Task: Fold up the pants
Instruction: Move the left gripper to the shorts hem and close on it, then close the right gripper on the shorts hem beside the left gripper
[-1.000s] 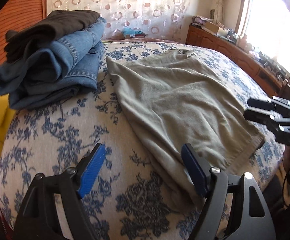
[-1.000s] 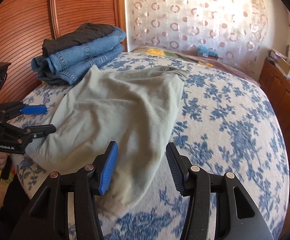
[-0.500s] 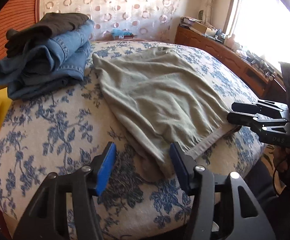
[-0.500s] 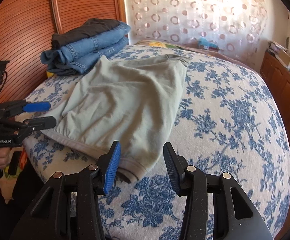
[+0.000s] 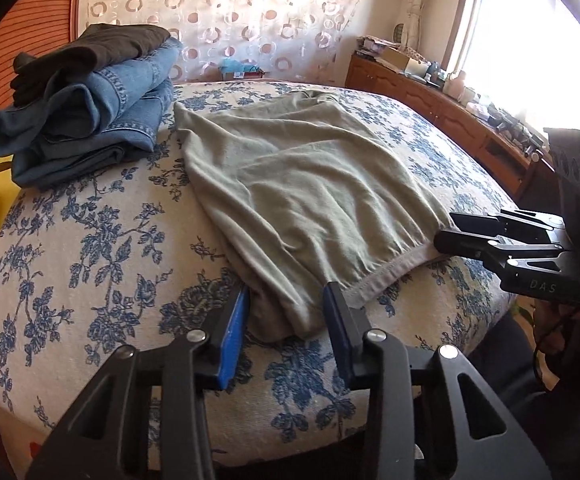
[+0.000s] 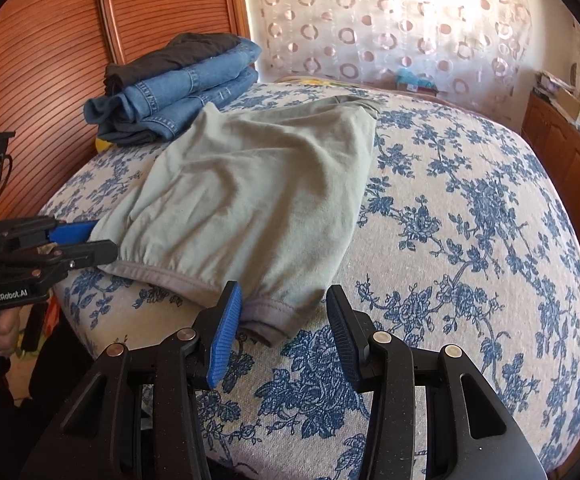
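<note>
Grey-green pants (image 5: 302,192) lie spread on the floral bed, waistband toward me; they also show in the right wrist view (image 6: 257,200). My left gripper (image 5: 285,320) is open, its blue pads on either side of the near left waistband corner. My right gripper (image 6: 281,320) is open, its pads around the right waistband corner. Each gripper shows in the other's view: the right one (image 5: 446,232) at the waistband's right end, the left one (image 6: 101,242) at its left end.
A stack of folded jeans with a dark garment on top (image 5: 89,112) sits at the bed's far left, also in the right wrist view (image 6: 177,84). A wooden headboard (image 6: 49,60) stands behind it. A wooden dresser (image 5: 450,108) runs along the right under the window.
Both grippers have drawn back toward the bed's near edge and now sit at the waistband corners. The pants' near end lies closer to the edge, and both jaws have narrowed.
</note>
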A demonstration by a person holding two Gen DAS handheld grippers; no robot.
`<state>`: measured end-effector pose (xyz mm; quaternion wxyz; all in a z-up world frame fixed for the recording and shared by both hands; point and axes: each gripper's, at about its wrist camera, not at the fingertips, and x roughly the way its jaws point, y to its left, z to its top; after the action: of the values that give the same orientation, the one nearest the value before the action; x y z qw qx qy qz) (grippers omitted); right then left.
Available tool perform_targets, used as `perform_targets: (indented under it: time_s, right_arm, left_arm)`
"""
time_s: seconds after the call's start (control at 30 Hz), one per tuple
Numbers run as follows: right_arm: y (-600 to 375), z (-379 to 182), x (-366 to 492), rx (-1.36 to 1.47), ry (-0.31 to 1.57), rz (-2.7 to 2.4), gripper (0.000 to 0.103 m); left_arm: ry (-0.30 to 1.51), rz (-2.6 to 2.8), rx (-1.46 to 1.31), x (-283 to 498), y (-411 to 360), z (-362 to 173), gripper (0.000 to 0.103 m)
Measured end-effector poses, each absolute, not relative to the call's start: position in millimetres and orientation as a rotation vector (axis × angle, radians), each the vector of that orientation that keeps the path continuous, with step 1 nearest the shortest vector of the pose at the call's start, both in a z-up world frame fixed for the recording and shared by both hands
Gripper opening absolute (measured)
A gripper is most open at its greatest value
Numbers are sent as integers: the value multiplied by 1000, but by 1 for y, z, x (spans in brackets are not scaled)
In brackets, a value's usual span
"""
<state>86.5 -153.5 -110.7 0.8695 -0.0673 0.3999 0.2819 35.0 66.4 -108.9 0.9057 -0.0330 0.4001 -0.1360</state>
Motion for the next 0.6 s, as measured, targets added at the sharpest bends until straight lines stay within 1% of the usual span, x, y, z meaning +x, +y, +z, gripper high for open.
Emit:
perform_targets:
  time_s: [0.1,0.2,0.33,0.47,0.53,0.6]
  right_arm:
    - [-153,-111,84,-137,838,601,38]
    - [-152,-113,81,-132,836,608,36]
    - [-152,-112,80,-129,845,623,27]
    - [-152,-112,77,-128,831,624,22]
    - [-154,-112,78,-115,834,633,20]
    - [-156,-111,77,-112,834,641,17]
  left_arm:
    - [819,-281,-66,34,64,-109,33]
    - [813,-286,-77,34,63,-110,29]
    - [813,-299,-111,35,65,-111,21]
    - [815,-307,-131,34,67,-111,18]
    - [819,-314,-145,34,69,-111,14]
    - [818,-315,-150,33,70,-112,11]
